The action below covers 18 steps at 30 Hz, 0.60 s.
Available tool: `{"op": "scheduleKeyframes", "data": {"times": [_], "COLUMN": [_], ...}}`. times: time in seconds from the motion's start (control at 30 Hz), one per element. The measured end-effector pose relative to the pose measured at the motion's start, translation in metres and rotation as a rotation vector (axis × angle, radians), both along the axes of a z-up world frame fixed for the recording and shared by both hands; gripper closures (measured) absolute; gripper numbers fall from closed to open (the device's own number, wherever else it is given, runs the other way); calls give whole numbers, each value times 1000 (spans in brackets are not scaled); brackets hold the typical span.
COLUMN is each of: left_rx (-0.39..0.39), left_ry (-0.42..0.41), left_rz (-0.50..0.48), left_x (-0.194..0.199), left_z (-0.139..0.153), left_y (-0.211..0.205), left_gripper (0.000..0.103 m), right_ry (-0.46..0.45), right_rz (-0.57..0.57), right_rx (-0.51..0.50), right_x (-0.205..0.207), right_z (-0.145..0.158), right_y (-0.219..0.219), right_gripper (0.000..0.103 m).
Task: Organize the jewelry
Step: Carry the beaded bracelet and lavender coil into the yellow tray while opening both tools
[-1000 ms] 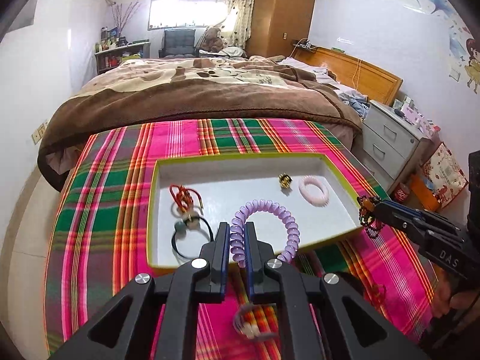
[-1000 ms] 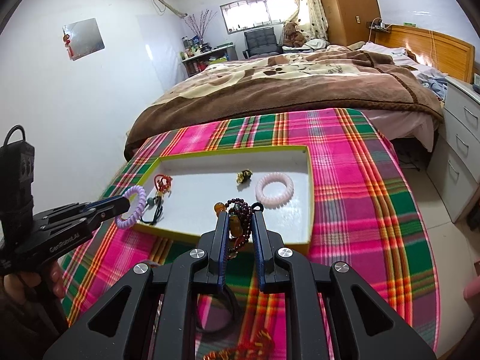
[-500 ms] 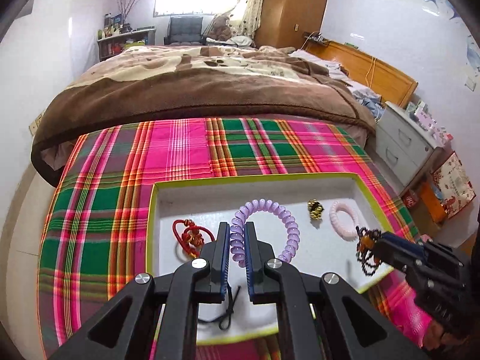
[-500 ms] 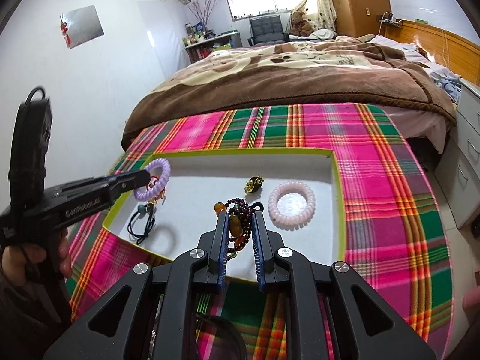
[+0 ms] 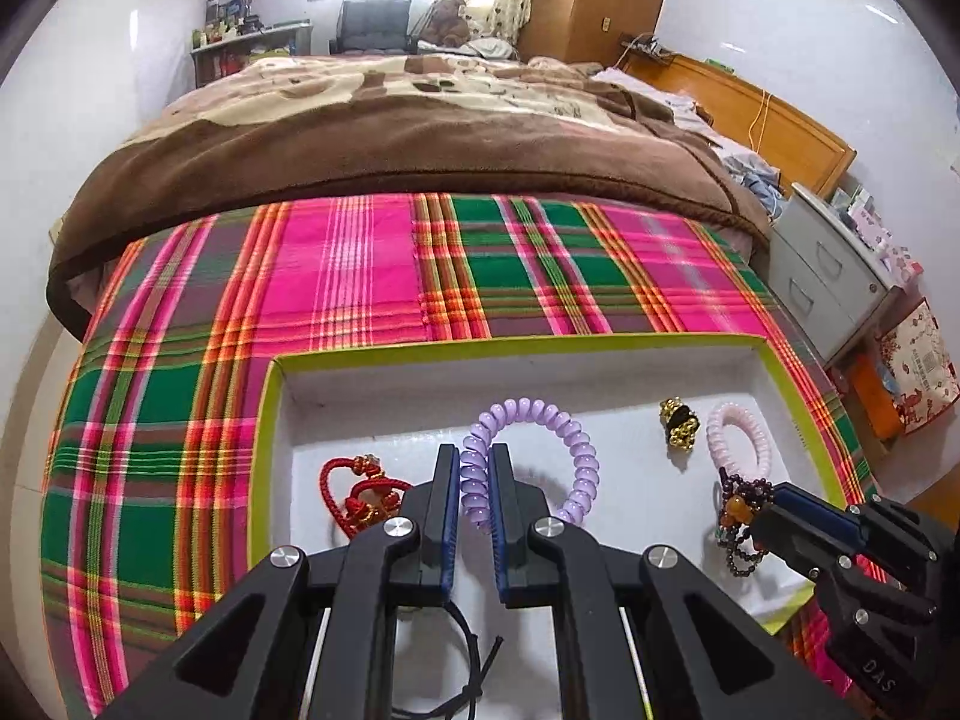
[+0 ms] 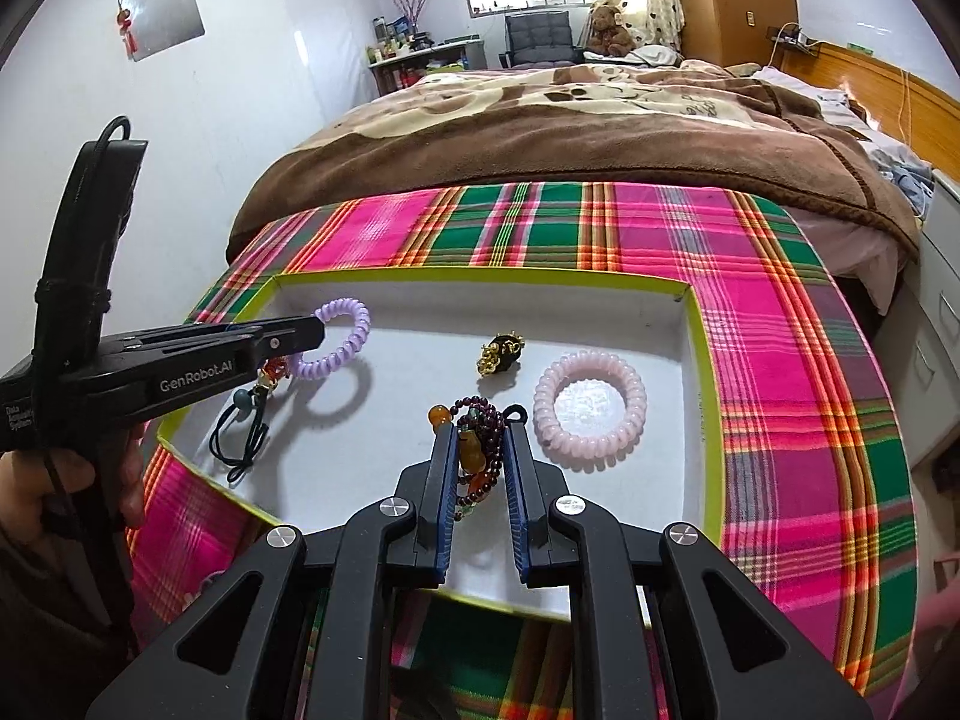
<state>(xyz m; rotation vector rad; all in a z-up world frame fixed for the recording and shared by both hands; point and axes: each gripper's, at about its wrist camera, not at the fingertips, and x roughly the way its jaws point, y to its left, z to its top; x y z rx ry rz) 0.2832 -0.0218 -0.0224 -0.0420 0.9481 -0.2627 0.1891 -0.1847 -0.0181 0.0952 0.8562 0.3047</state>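
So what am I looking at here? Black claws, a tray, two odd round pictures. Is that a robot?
No robot: a person holds a two-finger gripper in each hand, and each gripper carries a wide-angle camera looking along its fingers. That gives one round picture per hand. The left gripper is shut on a purple coil band; the right gripper is shut on a dark bead bracelet. Both hang over a white tray on a plaid cloth. In the tray lie a pink coil band, a gold charm, a red knot cord and a black cord.
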Motion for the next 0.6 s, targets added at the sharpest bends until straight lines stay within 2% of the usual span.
{"op": "scheduleKeyframes", "data": {"times": [0.33, 0.6], "left_rx": [-6, -17], "left_ry": [38, 38], "left_rz": [12, 17], "left_x": [7, 6], "left_z": [-11, -12], "left_y": [1, 1], "left_gripper": [94, 94], "right_ry": [17, 22], "right_rz": [4, 9], "right_rx": [-26, -40], "right_x": [3, 4], "right_z": [-7, -7], "right_y": [4, 7], "right_gripper": [87, 87]}}
